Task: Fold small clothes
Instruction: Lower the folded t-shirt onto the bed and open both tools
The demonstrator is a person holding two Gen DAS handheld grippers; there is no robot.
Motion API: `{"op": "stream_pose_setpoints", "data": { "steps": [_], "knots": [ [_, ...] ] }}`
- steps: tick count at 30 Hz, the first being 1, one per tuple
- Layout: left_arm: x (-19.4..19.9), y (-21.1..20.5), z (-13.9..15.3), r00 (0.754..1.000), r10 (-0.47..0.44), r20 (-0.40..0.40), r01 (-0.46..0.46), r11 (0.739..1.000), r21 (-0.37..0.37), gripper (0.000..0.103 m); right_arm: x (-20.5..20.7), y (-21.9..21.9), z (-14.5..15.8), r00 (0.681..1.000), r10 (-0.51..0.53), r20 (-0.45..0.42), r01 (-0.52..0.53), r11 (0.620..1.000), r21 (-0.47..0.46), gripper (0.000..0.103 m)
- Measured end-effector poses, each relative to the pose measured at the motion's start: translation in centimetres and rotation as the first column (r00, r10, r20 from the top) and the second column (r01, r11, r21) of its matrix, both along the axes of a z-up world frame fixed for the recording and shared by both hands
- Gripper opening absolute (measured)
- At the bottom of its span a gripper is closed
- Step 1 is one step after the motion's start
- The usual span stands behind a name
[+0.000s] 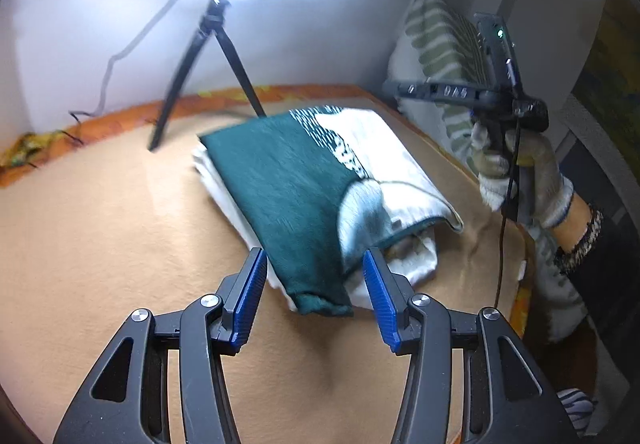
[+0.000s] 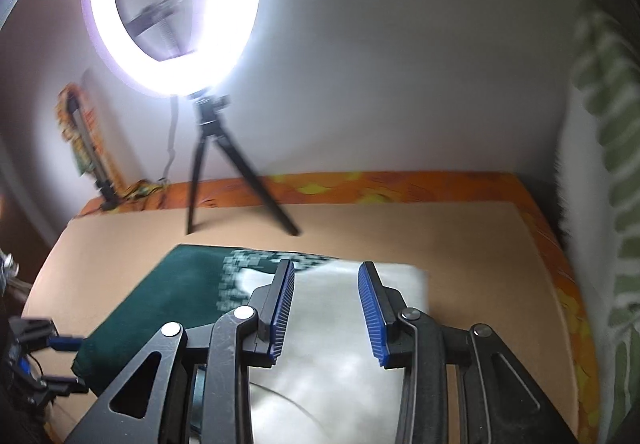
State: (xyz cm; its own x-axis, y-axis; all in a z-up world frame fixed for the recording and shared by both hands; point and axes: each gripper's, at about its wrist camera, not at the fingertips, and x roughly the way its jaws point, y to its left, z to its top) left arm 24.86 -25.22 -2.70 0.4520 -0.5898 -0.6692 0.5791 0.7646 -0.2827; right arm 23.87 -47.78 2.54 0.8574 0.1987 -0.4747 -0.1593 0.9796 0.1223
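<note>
A folded garment (image 1: 288, 184), dark green with a white patterned part, lies on top of a folded white cloth (image 1: 404, 268) on the tan surface. My left gripper (image 1: 315, 264) stands open just in front of the pile's near edge, its blue pads apart with nothing pressed between them. In the left wrist view a gloved hand (image 1: 520, 172) holds the right gripper's body up at the right, above the surface. My right gripper (image 2: 326, 280) hangs open over the garment's (image 2: 180, 296) white half, gripping nothing. The left gripper (image 2: 60, 360) shows at the far left of the right wrist view.
A lit ring light (image 2: 172, 8) on a black tripod (image 2: 208, 172) stands at the back of the tan surface (image 1: 100, 236). An orange patterned border (image 2: 400, 188) runs along the wall. A green-and-white striped pillow (image 1: 436, 40) leans at the right. A black cable (image 1: 502, 244) hangs from the right gripper.
</note>
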Motion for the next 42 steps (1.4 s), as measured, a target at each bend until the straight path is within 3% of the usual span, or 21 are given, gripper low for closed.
{"op": "stream_pose_setpoints", "data": {
  "steps": [5,10,13,19,23,29,36,39,42],
  "knots": [
    [-0.1,0.4,1.6,0.998,0.017,0.068,-0.014,0.999,-0.048,0.049,2.4,3.5,-0.8,0.996,0.079,-0.038,-0.08,0.997,-0.003,0.032],
    [1.4,-3.0,-0.7,0.994,-0.103,-0.027,0.102,0.994,-0.038,0.049,4.8,5.6,-2.1,0.982,0.13,-0.136,-0.129,0.991,0.016,0.032],
    [2.4,-4.9,-2.7,0.99,-0.121,-0.071,0.119,0.993,-0.025,0.047,5.9,6.3,-3.0,0.978,0.134,-0.159,-0.133,0.991,0.013,0.032],
    [3.8,-6.2,-5.9,0.99,-0.11,-0.087,0.114,0.992,0.047,0.047,7.9,6.9,-4.8,0.97,0.139,-0.198,-0.141,0.99,0.006,0.032],
    [4.0,-6.3,-6.1,0.99,-0.109,-0.095,0.114,0.992,0.048,0.047,8.9,7.1,-6.1,0.964,0.127,-0.232,-0.131,0.991,0.001,0.031],
    [2.5,-4.2,-3.7,0.993,-0.08,-0.09,0.079,0.997,-0.009,0.047,6.9,6.8,-4.4,0.973,0.114,-0.201,-0.116,0.993,0.003,0.032],
    [-0.4,-1.9,-1.2,0.997,-0.063,-0.036,0.063,0.998,-0.01,0.049,2.9,6.3,-2.2,0.986,0.081,-0.143,-0.078,0.997,0.027,0.035],
    [-1.7,-1.2,-0.3,0.998,-0.055,-0.021,0.055,0.998,-0.012,0.051,0.7,6.4,-1.4,0.991,0.06,-0.117,-0.057,0.998,0.031,0.038],
    [-3.1,-0.5,0.5,0.999,-0.043,-0.009,0.043,0.999,-0.015,0.053,-1.6,6.8,-0.6,0.995,0.041,-0.095,-0.039,0.999,0.026,0.051]
  ]
}}
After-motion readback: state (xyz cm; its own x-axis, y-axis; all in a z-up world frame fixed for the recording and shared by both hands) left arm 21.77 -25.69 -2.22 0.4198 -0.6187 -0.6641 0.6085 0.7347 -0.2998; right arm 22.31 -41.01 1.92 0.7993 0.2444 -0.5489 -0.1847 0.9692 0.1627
